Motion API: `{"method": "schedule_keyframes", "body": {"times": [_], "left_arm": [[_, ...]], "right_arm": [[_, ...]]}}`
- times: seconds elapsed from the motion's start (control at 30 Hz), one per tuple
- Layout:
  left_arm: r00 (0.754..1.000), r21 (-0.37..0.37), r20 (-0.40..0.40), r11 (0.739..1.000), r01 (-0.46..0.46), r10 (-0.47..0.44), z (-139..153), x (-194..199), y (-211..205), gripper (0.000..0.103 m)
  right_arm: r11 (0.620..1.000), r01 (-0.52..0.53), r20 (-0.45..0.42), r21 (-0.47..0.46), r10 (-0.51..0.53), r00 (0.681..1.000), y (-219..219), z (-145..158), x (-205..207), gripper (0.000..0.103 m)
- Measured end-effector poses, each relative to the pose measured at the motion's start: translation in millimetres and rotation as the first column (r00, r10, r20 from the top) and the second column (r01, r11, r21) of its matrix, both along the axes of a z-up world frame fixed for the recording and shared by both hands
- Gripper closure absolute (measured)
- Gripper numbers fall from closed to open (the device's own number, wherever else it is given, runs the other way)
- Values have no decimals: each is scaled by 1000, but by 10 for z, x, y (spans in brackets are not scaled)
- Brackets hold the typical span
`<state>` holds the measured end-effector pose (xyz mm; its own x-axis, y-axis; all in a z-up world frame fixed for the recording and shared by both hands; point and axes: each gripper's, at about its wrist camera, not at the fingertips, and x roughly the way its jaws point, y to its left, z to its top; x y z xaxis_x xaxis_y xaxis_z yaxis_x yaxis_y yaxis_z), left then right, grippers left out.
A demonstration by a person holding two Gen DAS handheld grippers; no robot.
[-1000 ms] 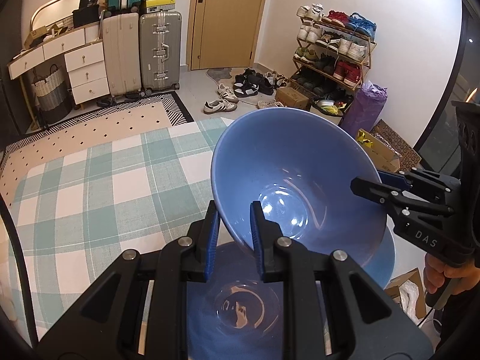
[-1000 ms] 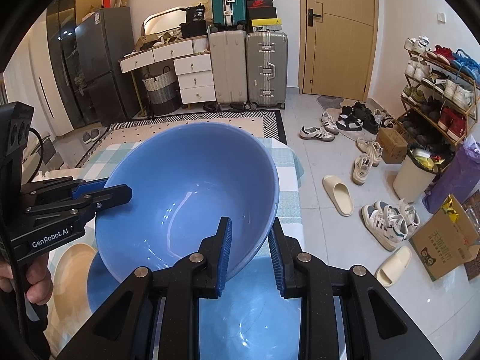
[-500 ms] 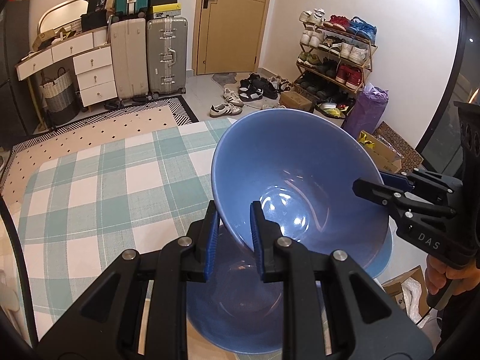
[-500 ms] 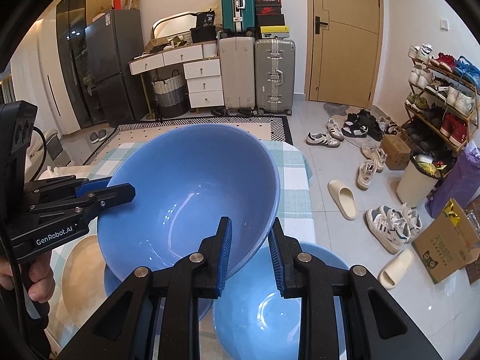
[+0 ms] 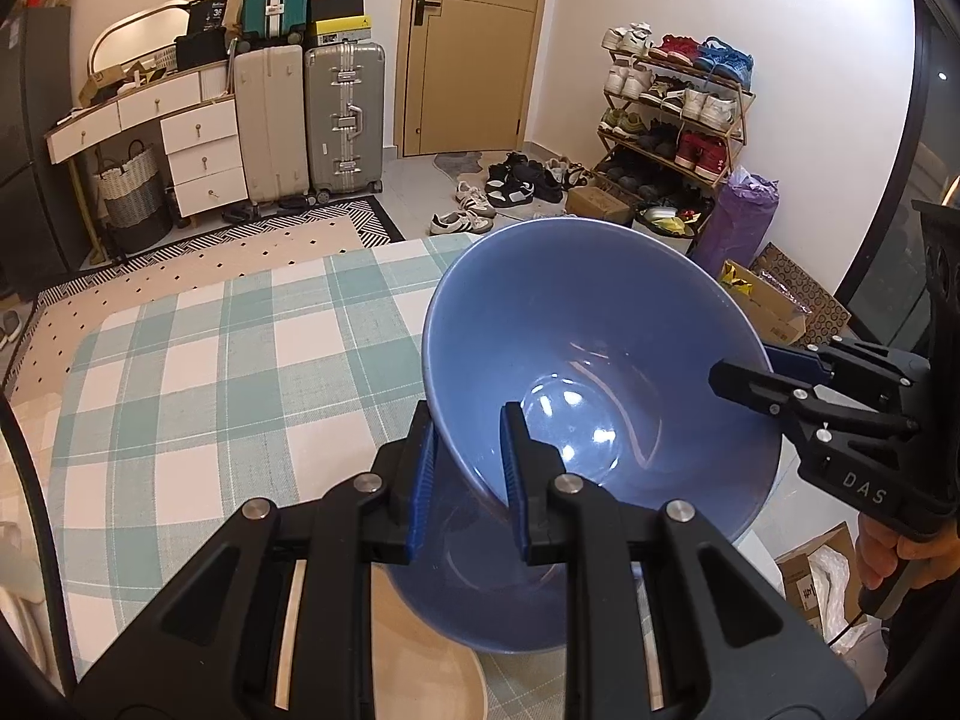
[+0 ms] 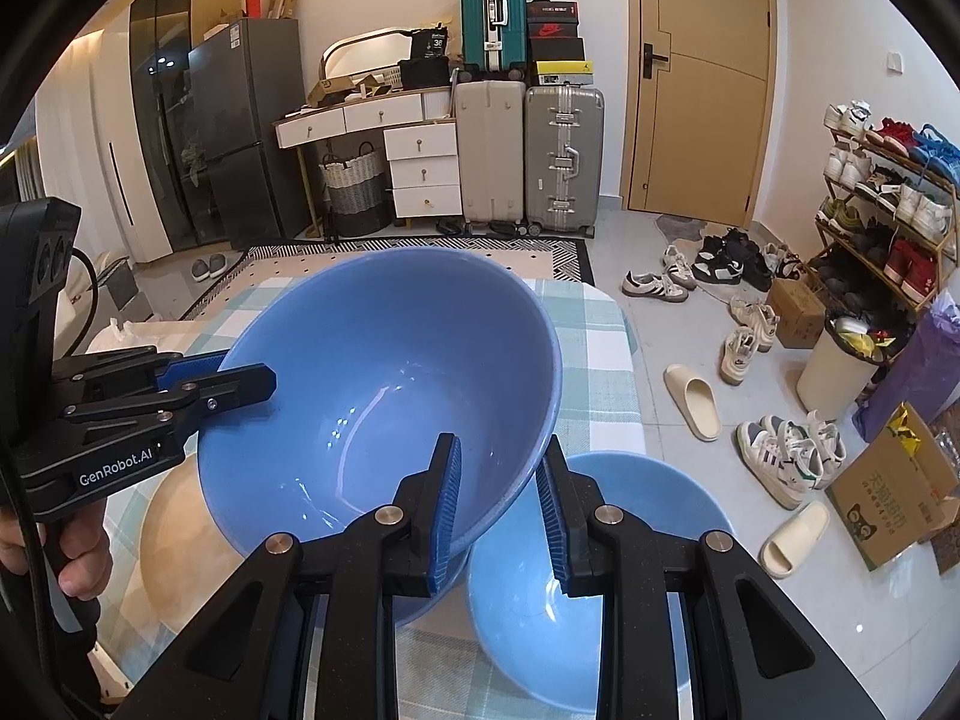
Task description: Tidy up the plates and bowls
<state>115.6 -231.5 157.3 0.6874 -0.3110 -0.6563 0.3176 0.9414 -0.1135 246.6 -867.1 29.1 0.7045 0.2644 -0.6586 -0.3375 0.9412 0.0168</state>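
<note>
A large blue bowl (image 5: 600,360) is held in the air between both grippers, tilted. My left gripper (image 5: 465,468) is shut on its near rim; it also shows in the right wrist view (image 6: 240,375) on the bowl's left rim. My right gripper (image 6: 498,498) is shut on the opposite rim of the same bowl (image 6: 384,378), and appears in the left wrist view (image 5: 744,375). A second blue bowl (image 5: 480,576) sits under it on a beige plate (image 5: 420,666). A lighter blue bowl (image 6: 606,576) sits on the table at the right.
The table has a green and white checked cloth (image 5: 198,384), with its right edge (image 6: 630,372) close by. A beige plate (image 6: 174,546) lies at the left. The floor beyond holds shoes, a shoe rack (image 5: 672,114), suitcases (image 5: 342,114) and cardboard boxes.
The held blue bowl has risen and shifted left with both grippers. The bowls underneath have come more into view, and the light blue bowl now sits apart at the right.
</note>
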Motion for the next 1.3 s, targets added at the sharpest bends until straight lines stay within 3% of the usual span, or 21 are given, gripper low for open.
{"method": "schedule_keyframes", "body": {"times": [0.5, 1.3], "left_arm": [[1000, 26, 3, 999, -21, 21, -41, -397, 75, 86], [997, 68, -38, 995, -68, 71, -378, -360, 270, 86]], "right_arm": [[1000, -25, -9, 15, 25, 1000, 120, -78, -252, 77], [998, -56, -63, -1, 56, 996, 354, -414, -186, 76]]}}
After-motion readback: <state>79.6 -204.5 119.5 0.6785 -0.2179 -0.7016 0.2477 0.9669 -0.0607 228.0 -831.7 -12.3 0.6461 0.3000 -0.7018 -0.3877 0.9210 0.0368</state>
